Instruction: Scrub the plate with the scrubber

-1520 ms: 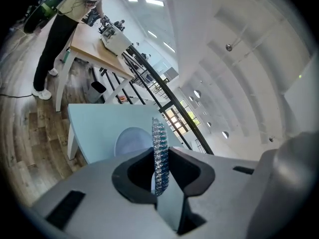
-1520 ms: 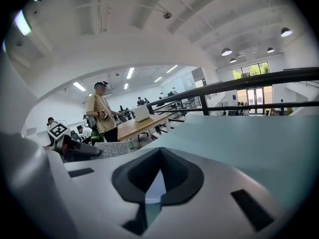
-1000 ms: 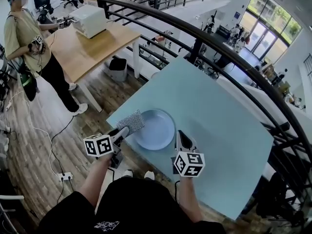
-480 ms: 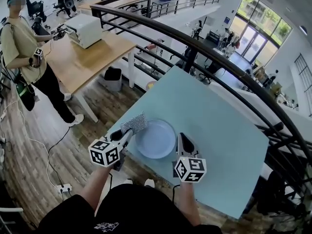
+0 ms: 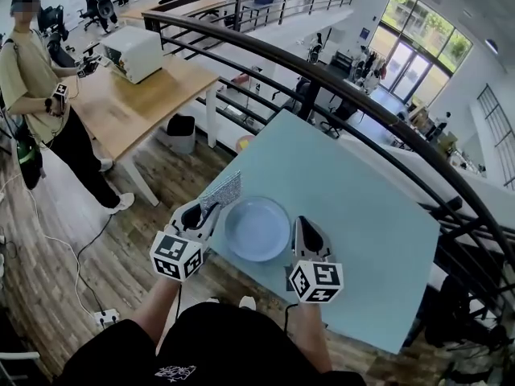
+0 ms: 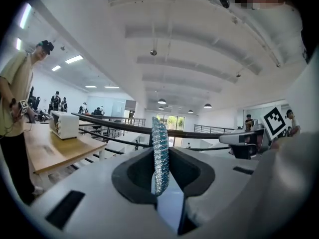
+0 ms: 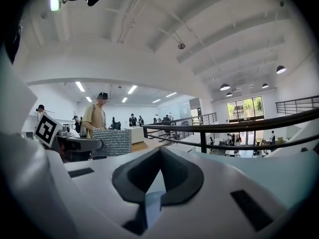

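Wood-plank floor (image 5: 48,248) runs along the left and bottom of the head view. The pale-blue surface (image 5: 362,215) fills mid-frame, set like a diamond with one corner pointing away from the wearer. A wooden desk (image 5: 137,95) stands far left, well apart from the surface, with a white boxy appliance (image 5: 133,51) on top. A standing person (image 5: 36,79) in a yellowish top is at the desk's left end. A dark bin (image 5: 179,127) sits on the floor between desk and surface.

Plate (image 5: 257,229): round and pale blue, at the surface's near edge, close to its left corner. Its near rim overlaps that edge in the head view. Can't tell whether it rests on the surface or hangs just above it.

Right tongs (image 5: 299,225): at the plate's right rim, pointing away from the wearer along that rim. They are clenched. The right gripper view shows the jaws together with a pale-blue sliver pinched between them, so they grip the plate's rim.

Left tongs (image 5: 208,210): over the surface's left corner, left of the plate, clenched on the scrubber (image 5: 223,190). The left gripper view shows it upright and edge-on, sandwiched between the jaws and sticking up past the tips.

Scrubber: a flat silvery mesh rectangle, glittery blue on its edge. It is just beside the plate's far-left rim; contact unclear. In the right gripper view its broad face turns toward the right tongs.
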